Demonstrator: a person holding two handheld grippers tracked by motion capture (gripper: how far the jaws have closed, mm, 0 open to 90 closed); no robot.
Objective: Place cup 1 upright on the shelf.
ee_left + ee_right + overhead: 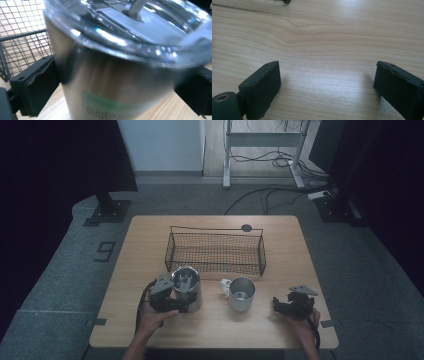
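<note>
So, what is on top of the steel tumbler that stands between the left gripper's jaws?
A clear plastic lid sits on the steel tumbler, and a metal straw passes through it. The lid reflects light, so the tumbler's contents cannot be seen.

Bare table (215, 325) runs along the near edge between the two grippers, while the steel tumbler (187, 287) and the mug (241, 293) stand side by side mid-table with a narrow gap between them, and the wire basket (215, 251) walls off the space just behind both.
</note>
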